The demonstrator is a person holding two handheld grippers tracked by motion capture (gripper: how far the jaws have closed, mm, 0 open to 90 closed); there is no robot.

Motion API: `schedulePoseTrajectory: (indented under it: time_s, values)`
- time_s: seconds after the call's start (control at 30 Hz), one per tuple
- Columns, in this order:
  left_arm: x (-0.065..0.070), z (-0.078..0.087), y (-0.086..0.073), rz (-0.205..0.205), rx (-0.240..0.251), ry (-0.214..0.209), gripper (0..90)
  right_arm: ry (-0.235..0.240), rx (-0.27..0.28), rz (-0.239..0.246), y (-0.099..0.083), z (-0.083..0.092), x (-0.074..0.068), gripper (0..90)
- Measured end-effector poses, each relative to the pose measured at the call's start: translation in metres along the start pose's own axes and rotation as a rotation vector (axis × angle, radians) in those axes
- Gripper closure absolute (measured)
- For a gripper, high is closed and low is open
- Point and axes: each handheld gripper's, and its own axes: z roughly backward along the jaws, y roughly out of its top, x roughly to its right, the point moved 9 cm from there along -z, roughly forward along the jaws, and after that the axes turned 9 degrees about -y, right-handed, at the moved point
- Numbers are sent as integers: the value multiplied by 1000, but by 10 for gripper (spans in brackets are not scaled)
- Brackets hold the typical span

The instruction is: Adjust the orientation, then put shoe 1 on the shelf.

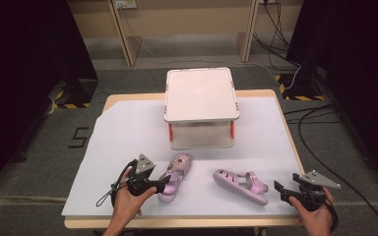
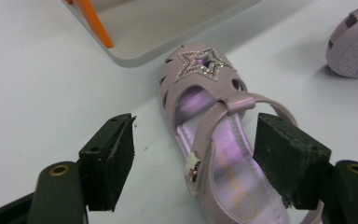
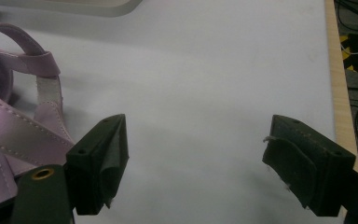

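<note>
Up close, left tongs point(image 2: 193, 158) straddle star sandal point(image 2: 214, 135), pads clear.

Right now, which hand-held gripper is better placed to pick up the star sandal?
The left hand-held gripper. Its open jaws already straddle the star sandal at the heel end, pads not pressing yet. The right hand-held gripper sits open over bare table beside the other sandal, farther from the star one.
</note>
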Motion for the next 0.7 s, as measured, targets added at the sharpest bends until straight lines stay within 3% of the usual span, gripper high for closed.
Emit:
schedulePoseTrajectory:
  time_s: [0.3, 0.37, 0.47, 0.57, 0.7]
  values:
    - [3, -11, -3, -54, -17, -26, 359, 0, 7, 9, 1, 1, -1, 217]
    - [3, -15, -2, -108, -18, -9, 428, 4, 5, 16, 1, 0, -2, 217]
    - [5, -18, -1, -123, -17, -28, 488, 6, 5, 18, 2, 0, -2, 219]
    - [7, -17, 4, -166, 25, -16, 695, 6, 4, 8, 1, -1, -1, 219]
    - [10, -14, 5, -180, 42, -27, 784, 9, 7, 6, 1, 0, 0, 220]
